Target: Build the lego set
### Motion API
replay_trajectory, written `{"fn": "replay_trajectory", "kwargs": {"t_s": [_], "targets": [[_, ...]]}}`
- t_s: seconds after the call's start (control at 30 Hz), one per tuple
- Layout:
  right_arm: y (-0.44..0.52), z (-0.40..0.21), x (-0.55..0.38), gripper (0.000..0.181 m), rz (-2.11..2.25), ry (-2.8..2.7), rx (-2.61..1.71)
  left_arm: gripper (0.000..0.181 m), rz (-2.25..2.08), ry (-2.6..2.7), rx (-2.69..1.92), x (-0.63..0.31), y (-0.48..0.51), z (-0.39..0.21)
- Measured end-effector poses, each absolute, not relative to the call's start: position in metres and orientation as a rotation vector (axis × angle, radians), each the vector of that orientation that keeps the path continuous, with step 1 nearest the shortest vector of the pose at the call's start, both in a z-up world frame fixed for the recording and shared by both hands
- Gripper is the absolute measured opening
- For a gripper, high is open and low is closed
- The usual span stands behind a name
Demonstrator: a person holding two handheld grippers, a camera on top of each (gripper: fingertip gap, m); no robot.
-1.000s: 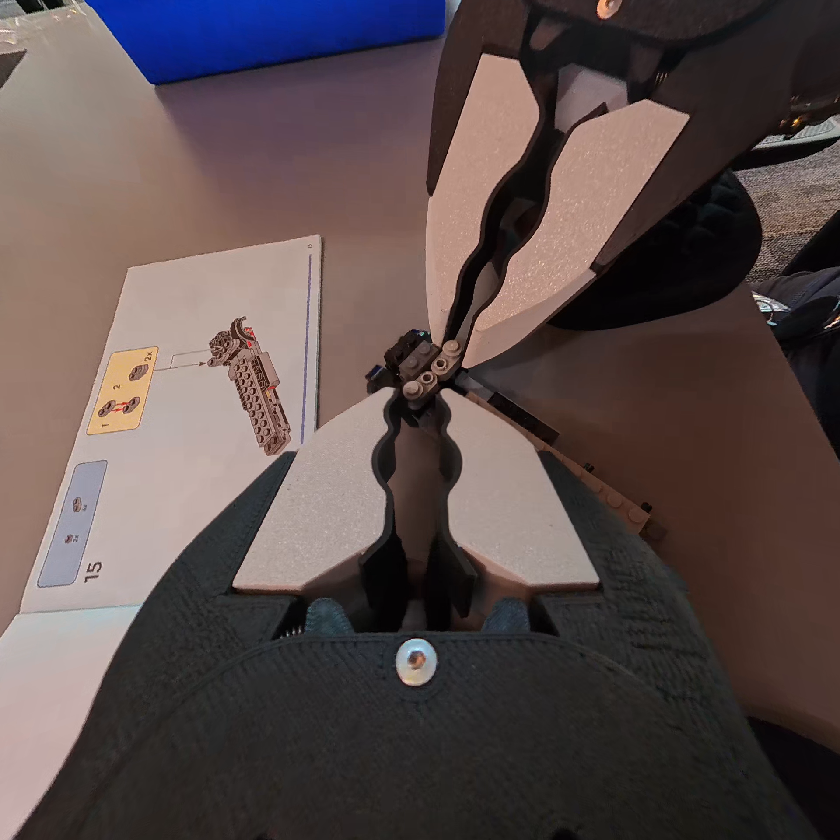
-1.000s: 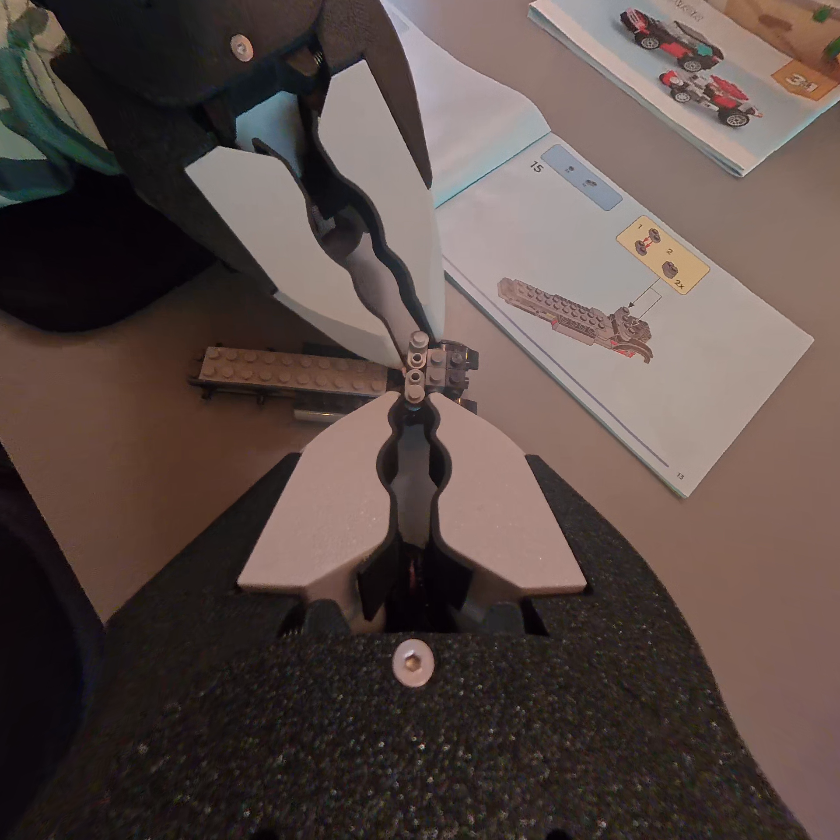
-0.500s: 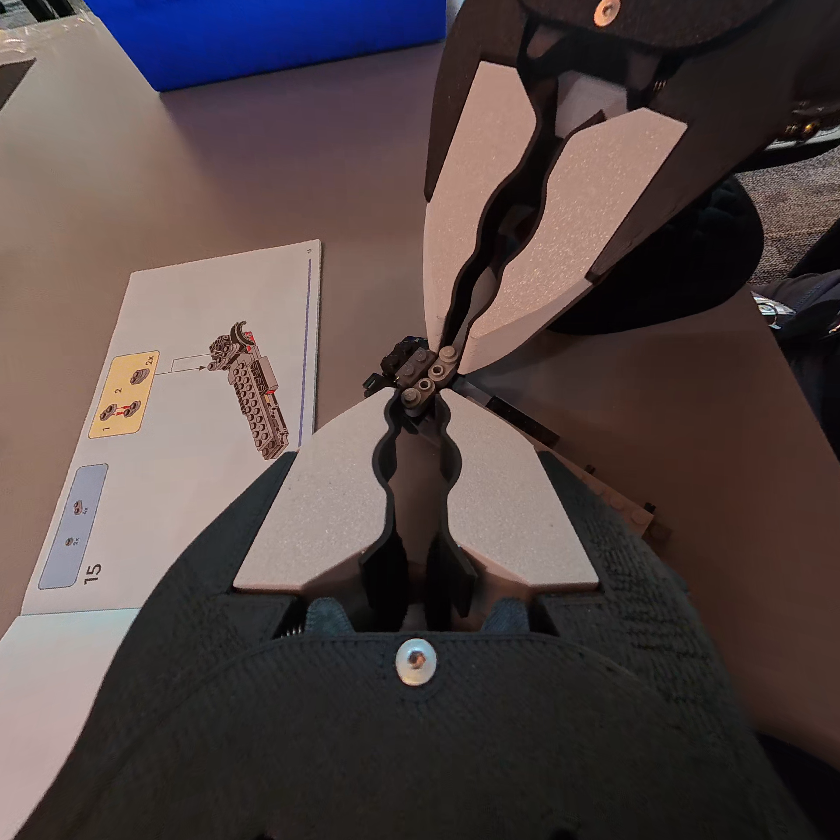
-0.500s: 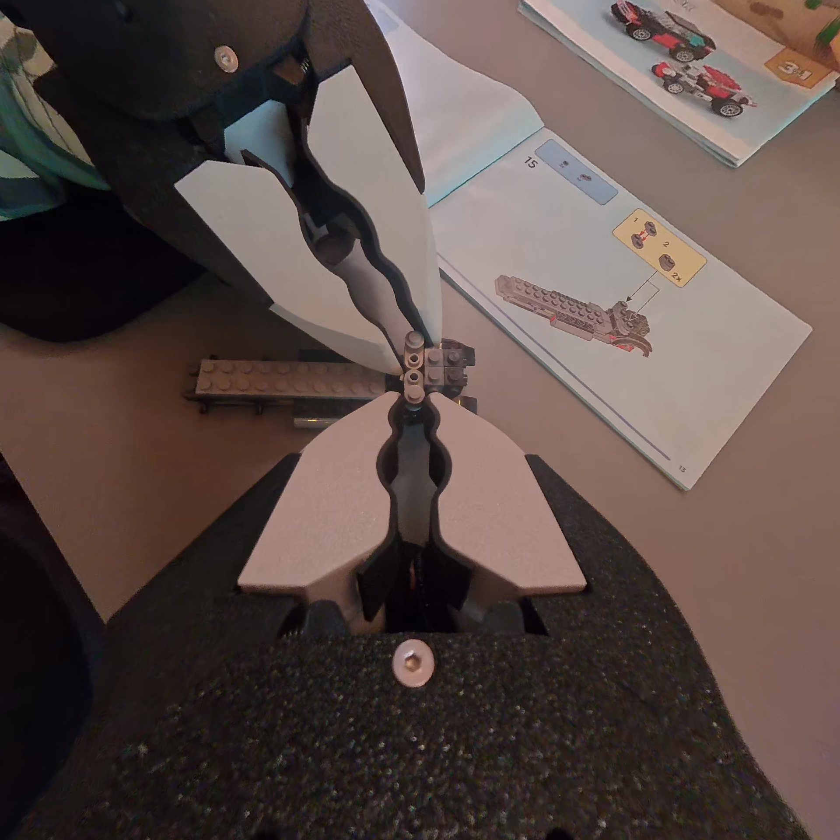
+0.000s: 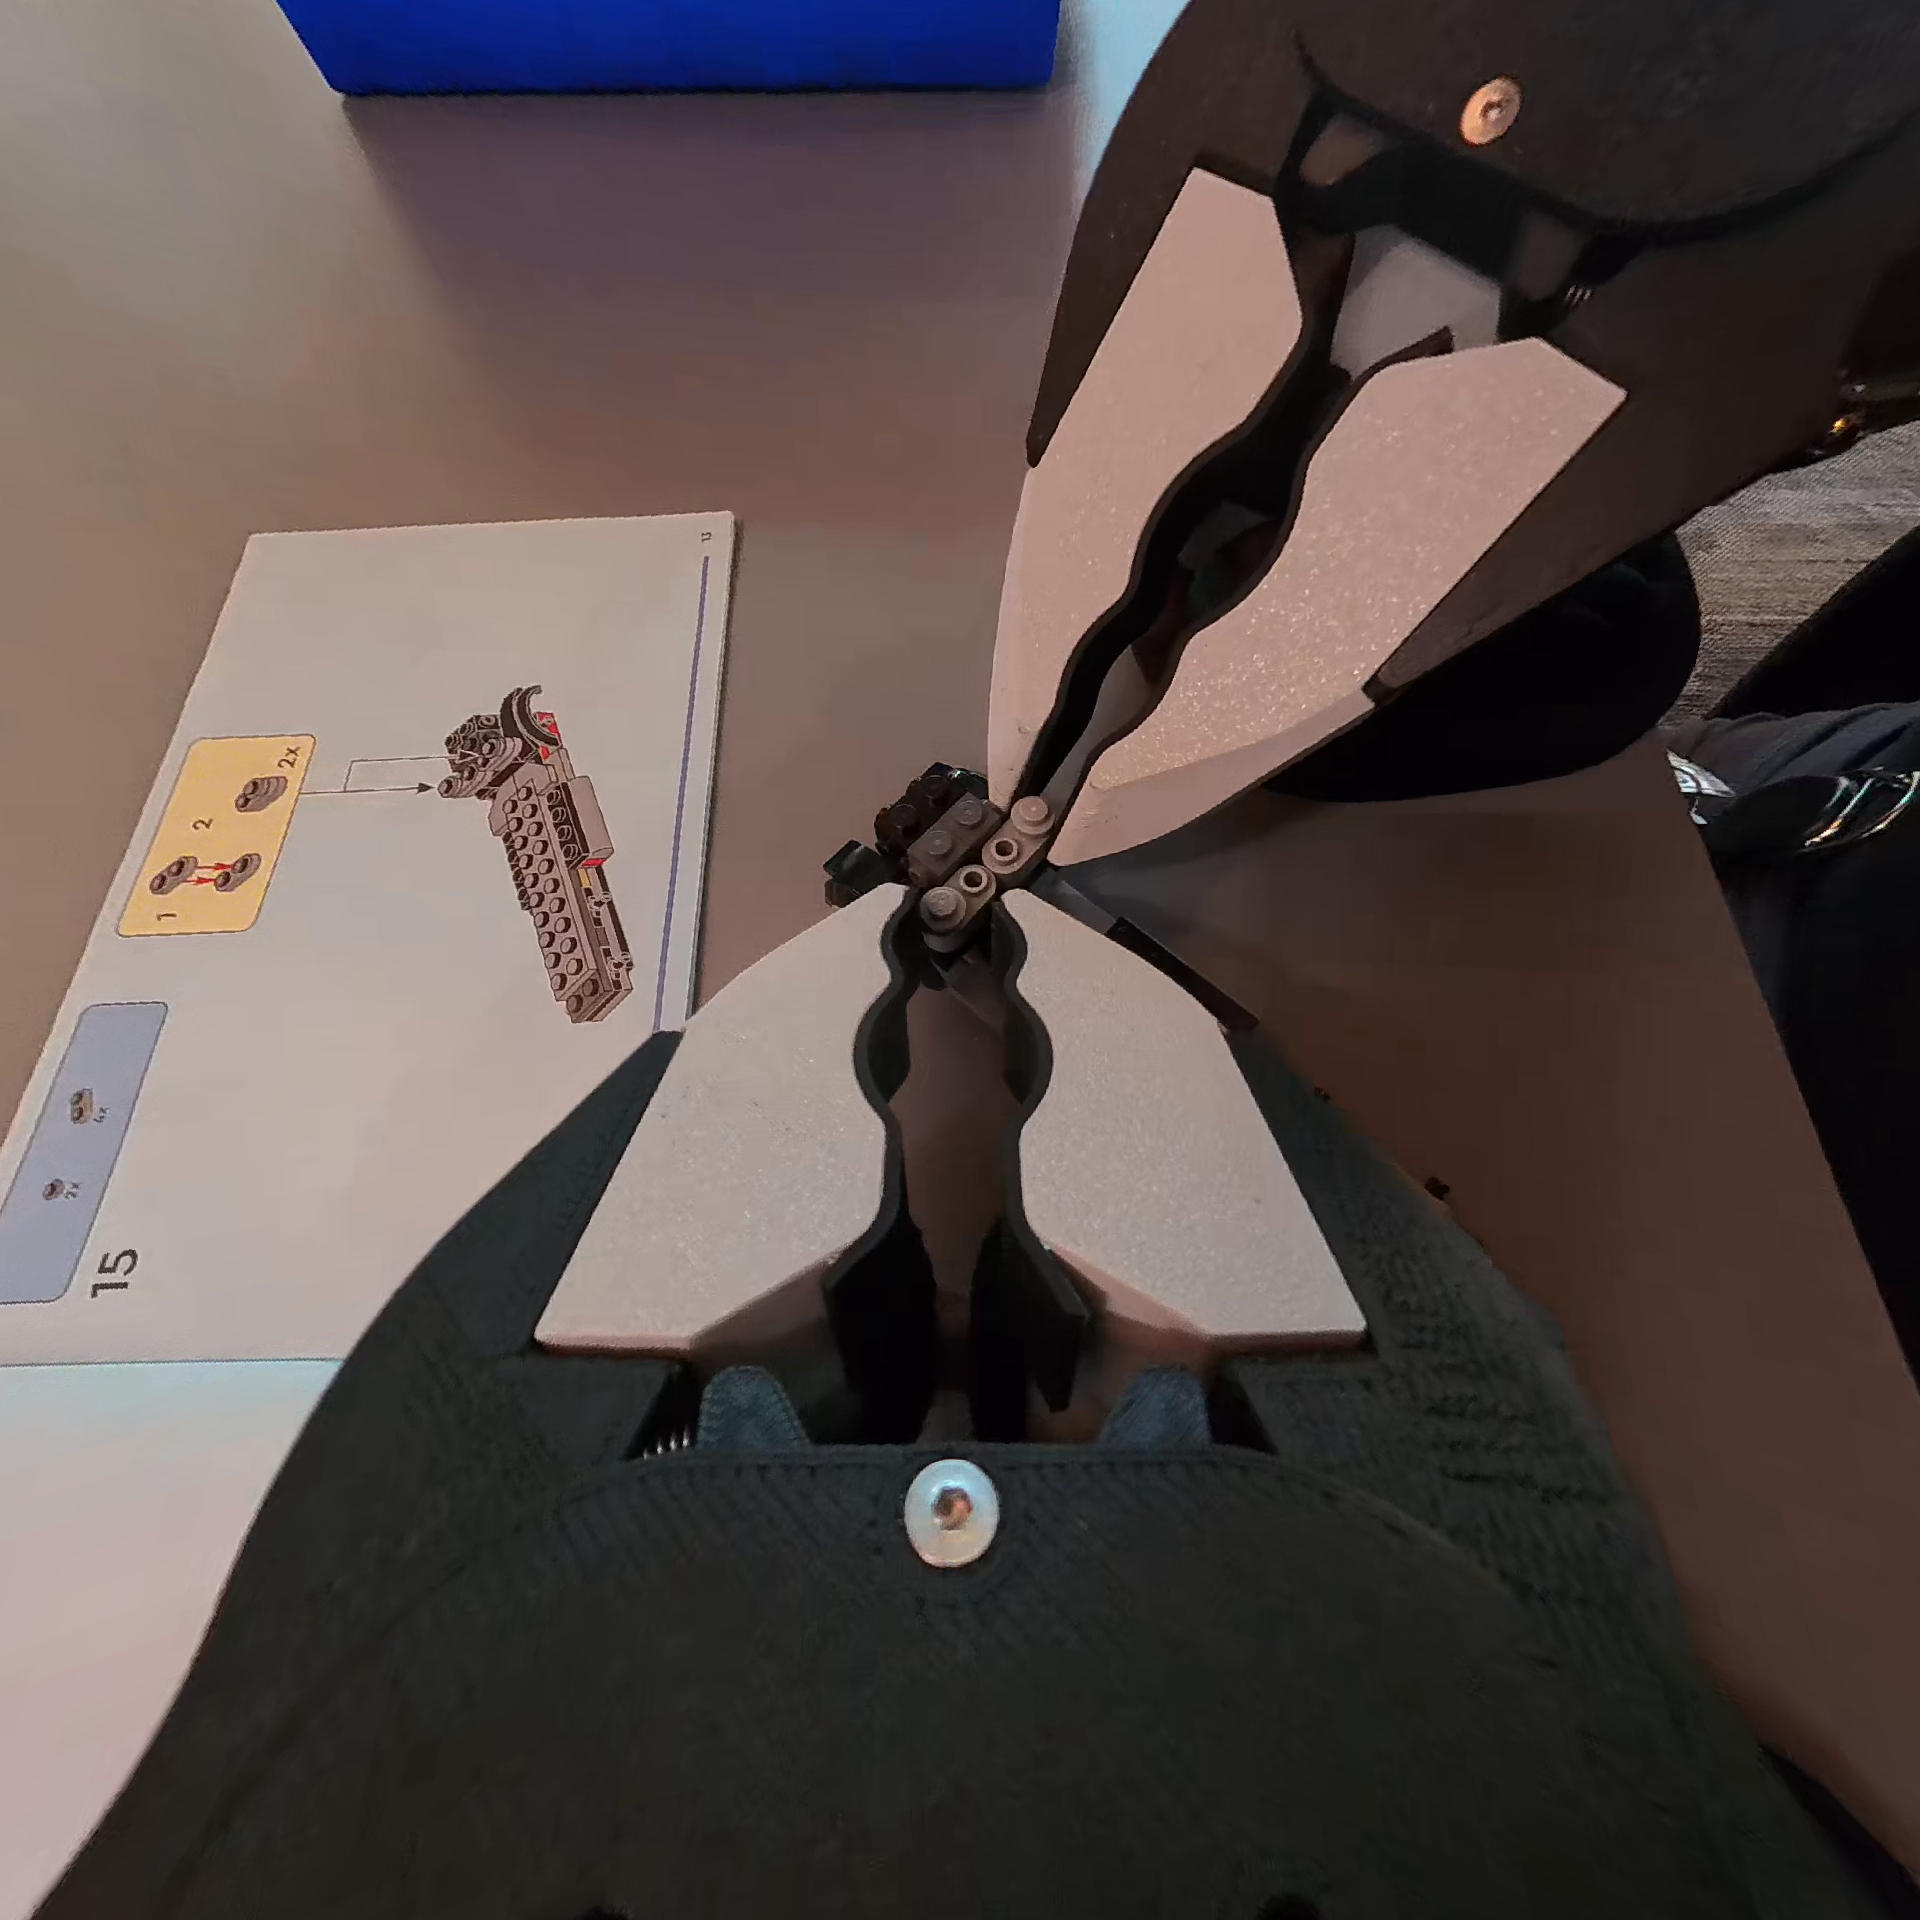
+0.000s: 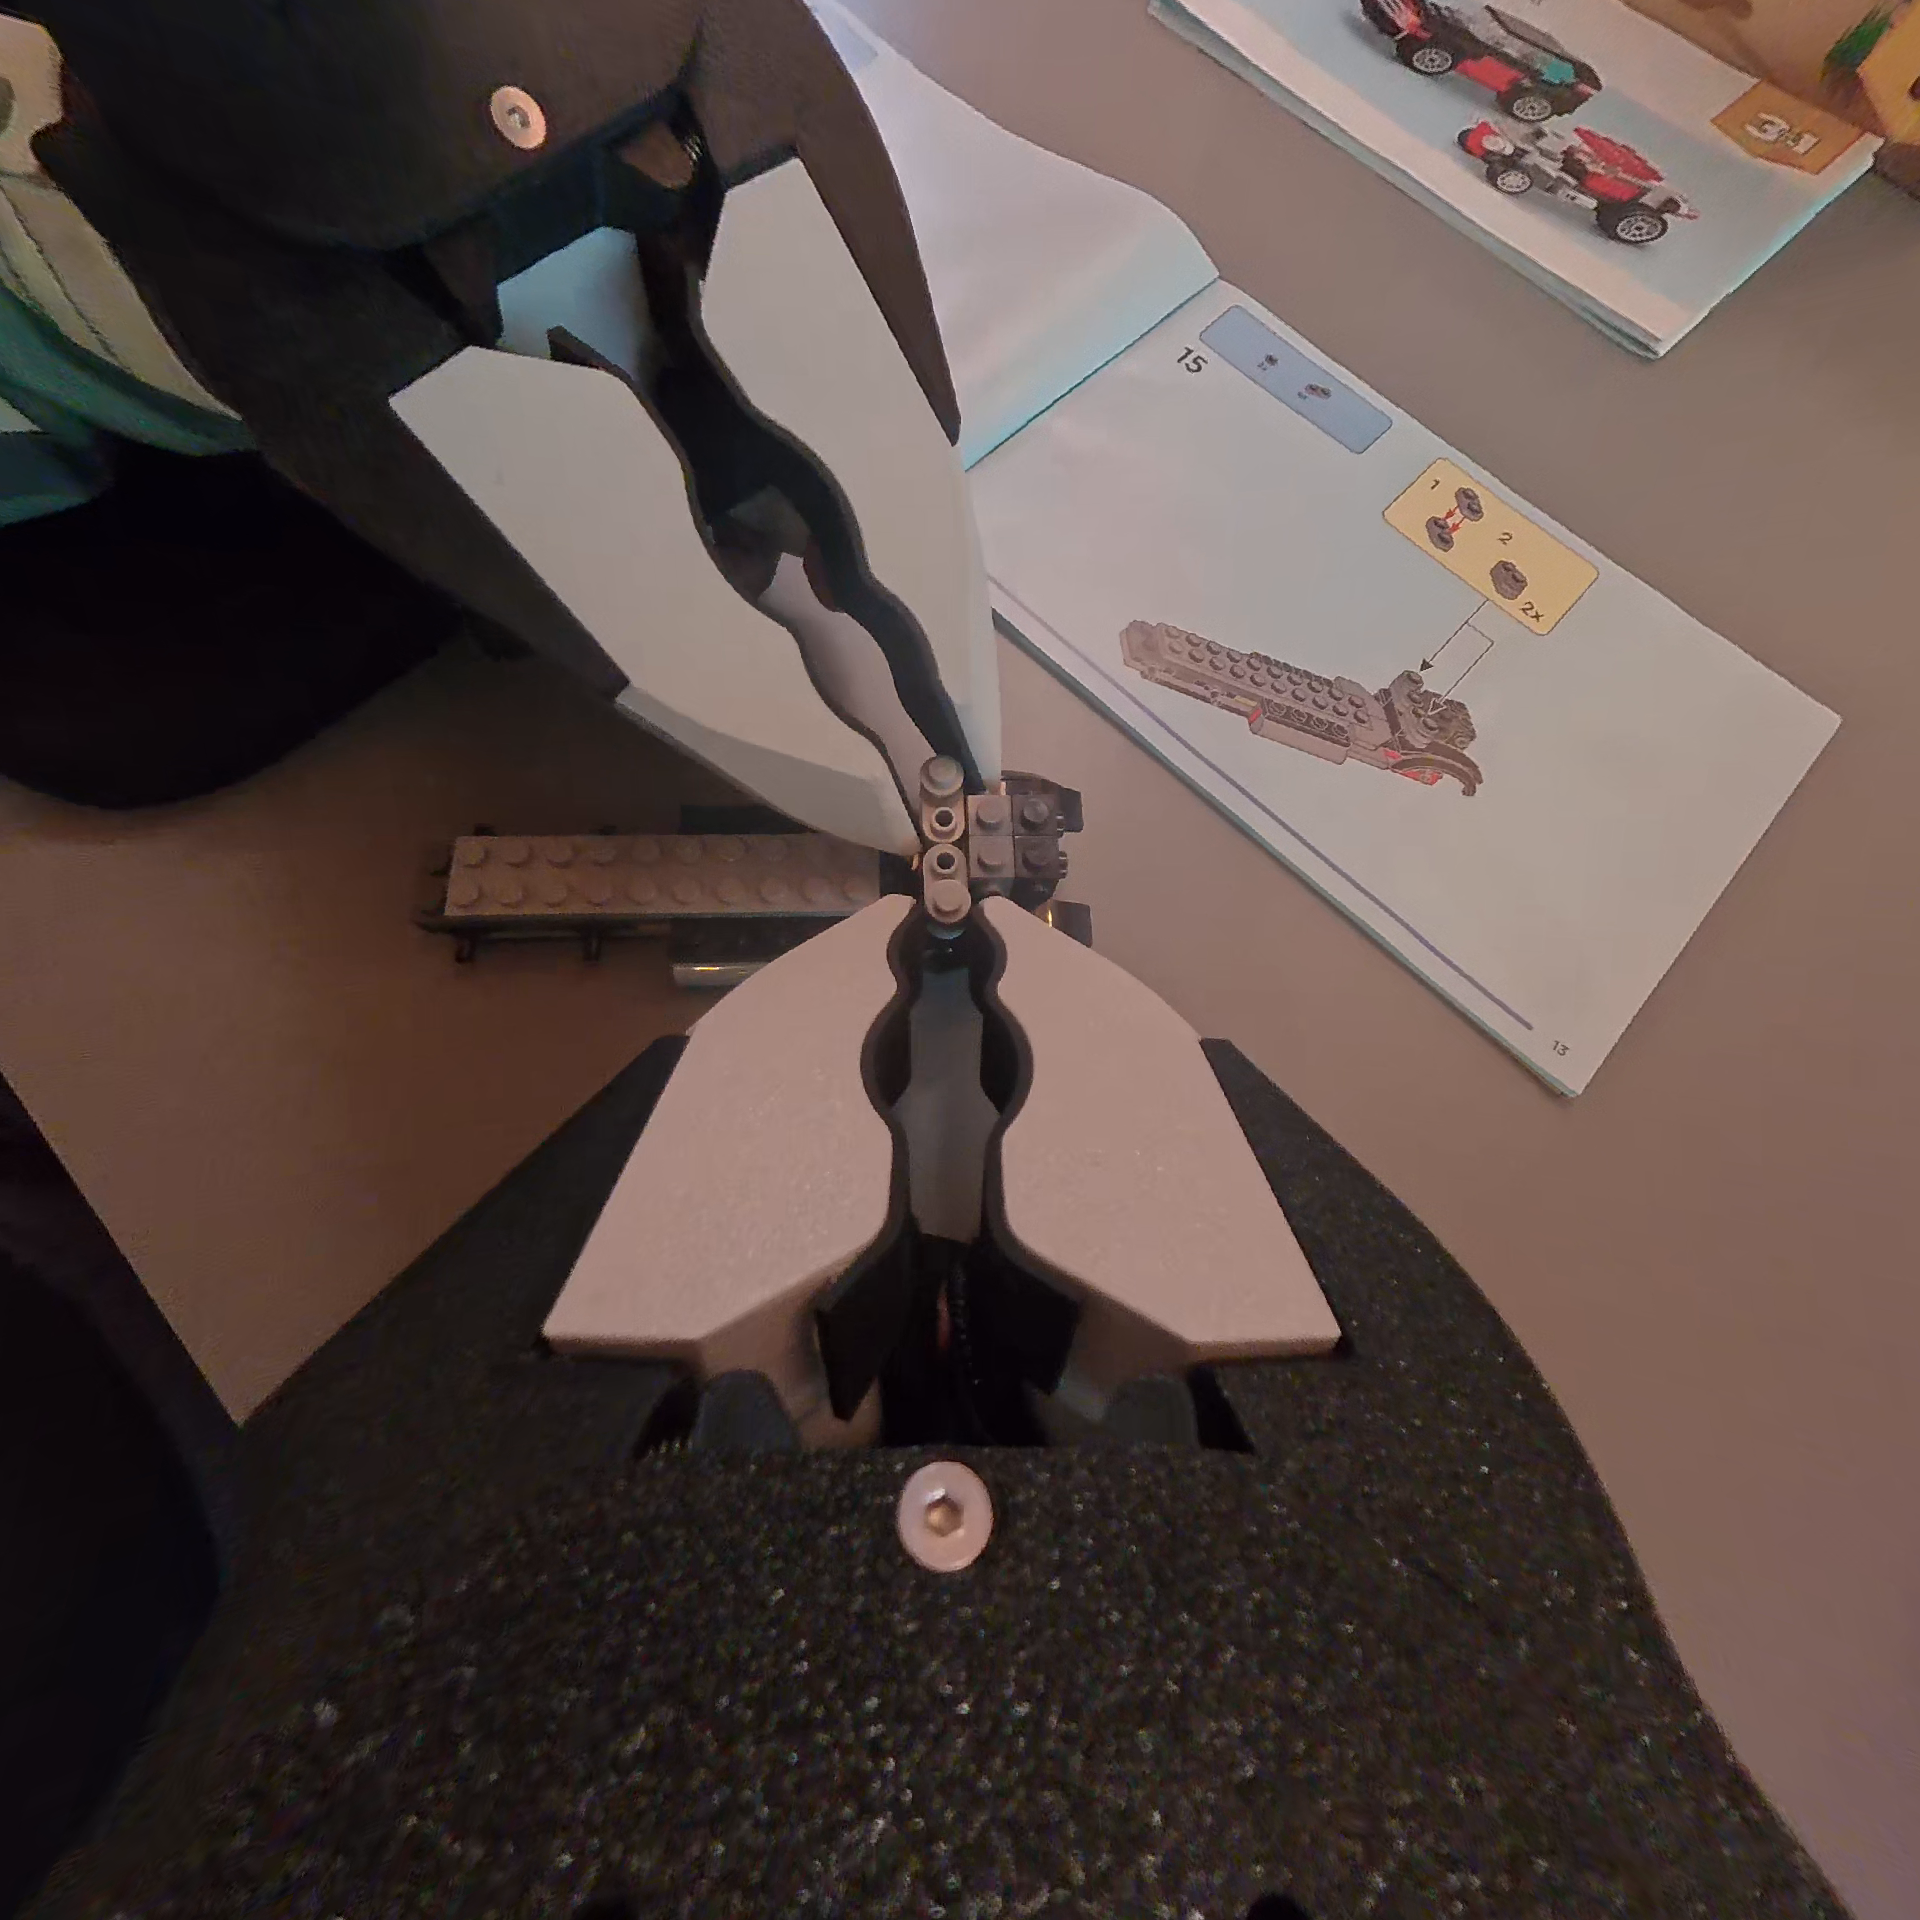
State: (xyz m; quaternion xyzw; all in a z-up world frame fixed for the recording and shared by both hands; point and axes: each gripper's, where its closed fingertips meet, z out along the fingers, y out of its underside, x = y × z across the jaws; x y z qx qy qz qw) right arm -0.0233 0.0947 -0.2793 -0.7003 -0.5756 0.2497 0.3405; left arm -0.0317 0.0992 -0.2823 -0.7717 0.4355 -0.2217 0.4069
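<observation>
Nearby, an open instruction booklet (image 5: 416,883) lies flat on the table (image 5: 520,364), a blue box (image 5: 675,42) at the far edge. Left tool (image 5: 951,920) and right tool (image 6: 945,914) meet tip to tip, each pinching one end of the small grey stud piece (image 6: 943,847) on the lego model (image 6: 665,878). Model rests near the table's edge (image 5: 1662,1039); bare table beyond the booklet.

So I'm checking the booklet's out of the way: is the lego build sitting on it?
No, the lego build rests on bare table, beside the open booklet.
</observation>
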Motion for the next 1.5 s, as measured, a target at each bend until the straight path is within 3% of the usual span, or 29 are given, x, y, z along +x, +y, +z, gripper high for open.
{"fn": "replay_trajectory", "kwargs": {"t_s": [0.47, 0.93, 1.5], "targets": [[0.095, -0.279, -0.022, 0.008, 0.658, -1.497, -1.820, 0.016, -0.621, 1.066, -1.970, -0.032, 0.099, -0.281], [0.102, -0.278, -0.025, 0.033, 0.790, -1.517, -1.852, 0.013, -0.666, 0.931, -1.977, -0.035, 0.107, -0.271], [0.102, -0.280, -0.026, 0.029, 0.775, -1.525, -1.847, 0.007, -0.681, 0.984, -2.053, -0.031, 0.102, -0.275]]}}
